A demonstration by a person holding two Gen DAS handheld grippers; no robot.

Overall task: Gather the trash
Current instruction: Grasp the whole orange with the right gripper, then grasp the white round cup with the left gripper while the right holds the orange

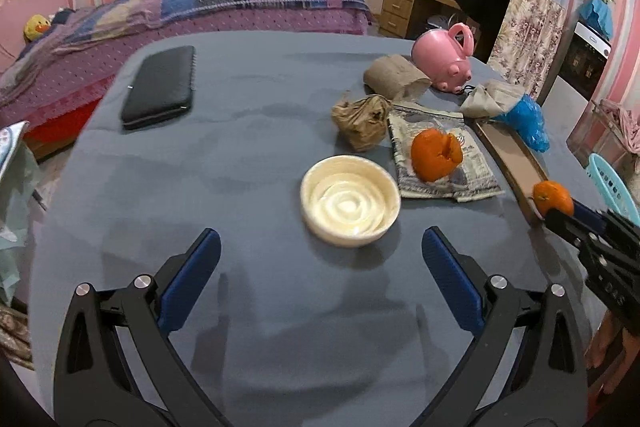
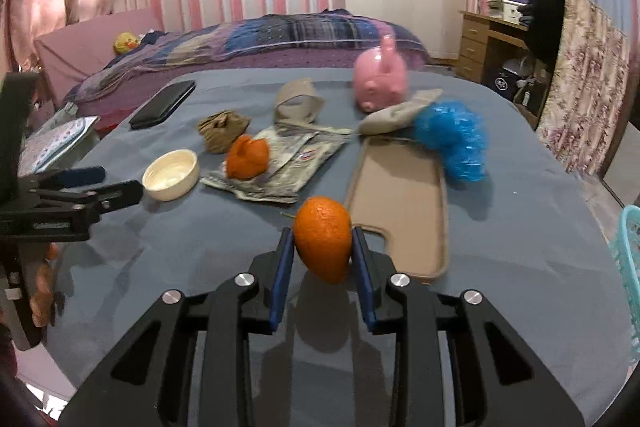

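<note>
Right claw (image 2: 323,254) angled downward, clamped on orange peel (image 2: 322,243), left claw (image 1: 321,255) wide open, empty, over table (image 1: 240,163)

On the table (image 2: 520,267), your right gripper (image 2: 322,251) holds an orange (image 2: 323,243) before the flat tray (image 2: 400,203). Left of the tray lies a wrapper (image 2: 288,167) with orange peel (image 2: 247,157) on it; the bowl (image 2: 171,175) sits further left.

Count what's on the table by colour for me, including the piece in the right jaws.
Orange: 2, peel held in the right gripper, peel on the wrapper
Brown: 4, paper wad, two paper pieces, tray
Blue: 1, bag
Pink: 1, pig can
Cream: 1, bowl
Black: 1, case
Grey: 1, wrapper
Total: 11
</note>
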